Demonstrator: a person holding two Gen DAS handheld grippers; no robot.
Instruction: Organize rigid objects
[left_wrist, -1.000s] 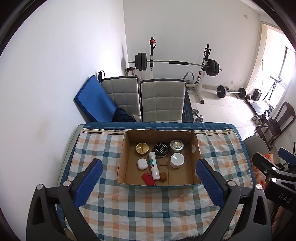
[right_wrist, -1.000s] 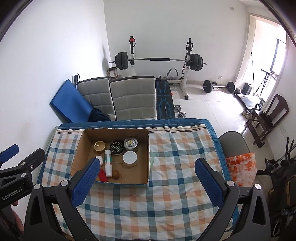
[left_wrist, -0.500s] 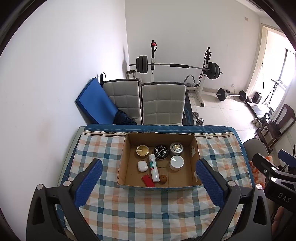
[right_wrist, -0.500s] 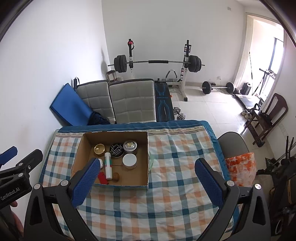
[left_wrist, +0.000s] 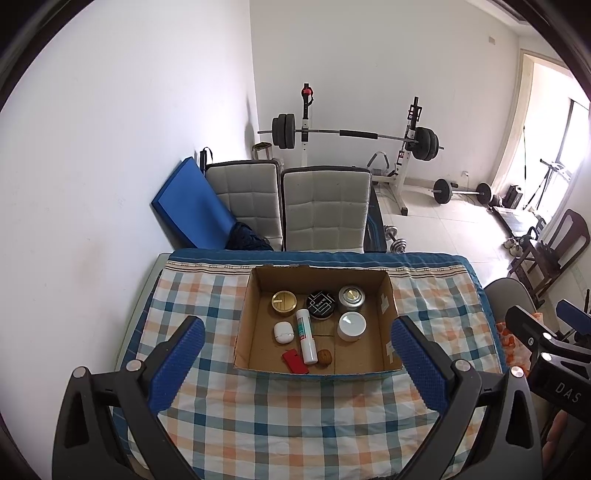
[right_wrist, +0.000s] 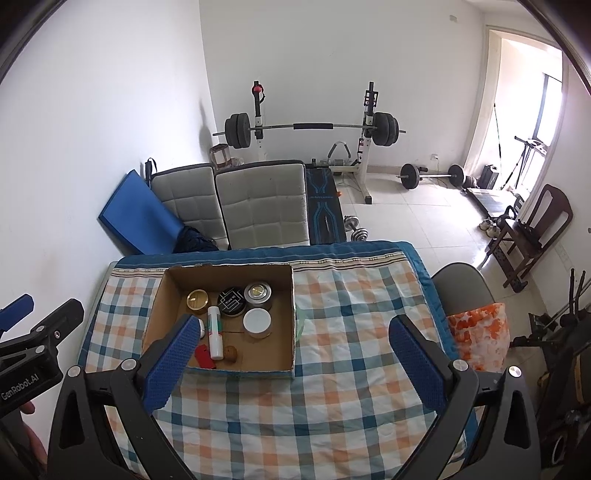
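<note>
Holding both grippers up high over the table here, and neither one has anything in it. Your left gripper (left_wrist: 297, 363) has its blue pads spread wide, hanging above the near edge of the cardboard box (left_wrist: 384, 302). Your right gripper (right_wrist: 295, 362) is spread just as wide, off to the right of the box over bare checkered tablecloth (right_wrist: 332, 413).

All the small stuff is sitting inside the box. Along the back you've got a gold tin (left_wrist: 284, 302), a black tin (left_wrist: 321, 304) with a white pattern on the lid, and a silver tin (left_wrist: 351, 297), lined up side by side. Just in front of the silver one is a jar with a white lid (left_wrist: 351, 325). A white tube (left_wrist: 306, 335) with green and red print lies flat down the middle, with a little white case (left_wrist: 283, 332) just to its left. Near the front wall there's a red lighter-looking thing (left_wrist: 294, 362) and a small brown nut (left_wrist: 325, 357), one on each side of the tube's near end.

Two grey chairs (left_wrist: 325, 212) are pushed against the far side of the table, and a barbell rack (left_wrist: 354, 134) stands by the back wall.
</note>
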